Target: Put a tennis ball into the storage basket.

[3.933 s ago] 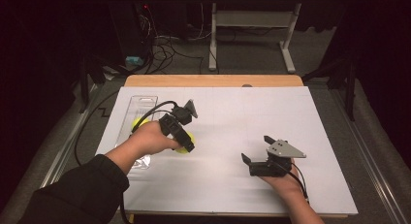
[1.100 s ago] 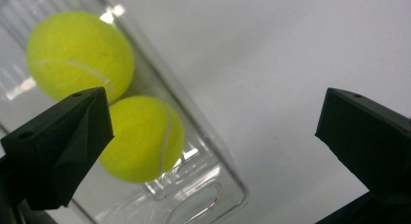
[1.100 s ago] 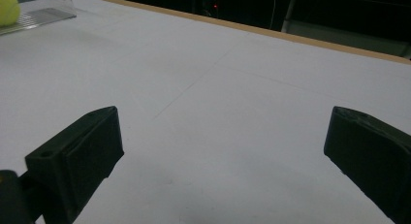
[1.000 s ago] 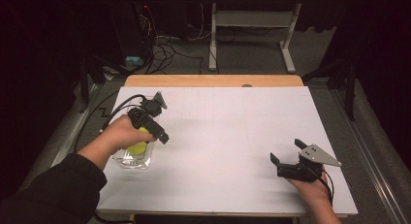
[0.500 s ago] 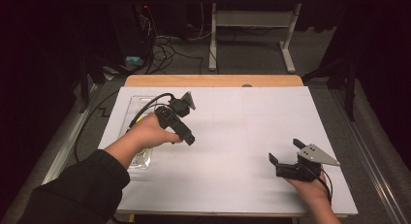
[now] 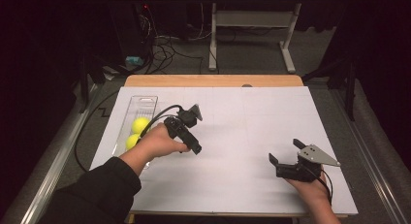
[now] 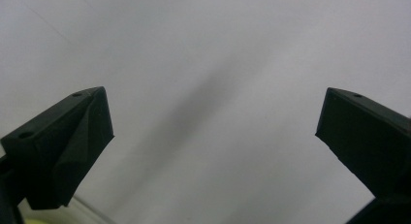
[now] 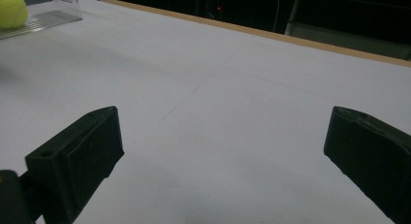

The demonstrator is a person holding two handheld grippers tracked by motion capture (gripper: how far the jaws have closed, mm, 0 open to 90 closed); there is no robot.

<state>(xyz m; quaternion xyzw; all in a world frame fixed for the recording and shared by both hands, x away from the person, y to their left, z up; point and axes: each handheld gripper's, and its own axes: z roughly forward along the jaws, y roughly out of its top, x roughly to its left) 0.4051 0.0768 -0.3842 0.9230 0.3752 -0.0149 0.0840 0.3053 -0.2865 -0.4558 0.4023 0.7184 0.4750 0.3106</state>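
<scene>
A clear plastic tray [image 6: 145, 102] lies along the left side of the white table and holds two yellow balls [image 6: 141, 124] [image 6: 131, 142]. To the right of the tray, a hand holds my left gripper [image 6: 194, 146], tilted down over bare table. In the left gripper view its jaws [image 7: 213, 136] stand wide open and empty above the white surface. My right gripper [image 6: 285, 152] rests low at the front right, open, with nothing between the jaws [image 8: 218, 156]. Far off in the right gripper view are one yellow ball [image 8: 11, 9] and the tray [image 8: 46, 19].
The white table top [image 6: 242, 122] has a wooden strip [image 6: 213, 80] along its far edge. Cables and a metal stand's legs [image 6: 252, 44] lie on the dark floor beyond. A black cable [image 6: 85, 136] hangs off the table's left side.
The left gripper carried a yellow ball from mid-table to the tray, let it go there, and has moved right, empty. The right gripper shifted right early on, then stayed still.
</scene>
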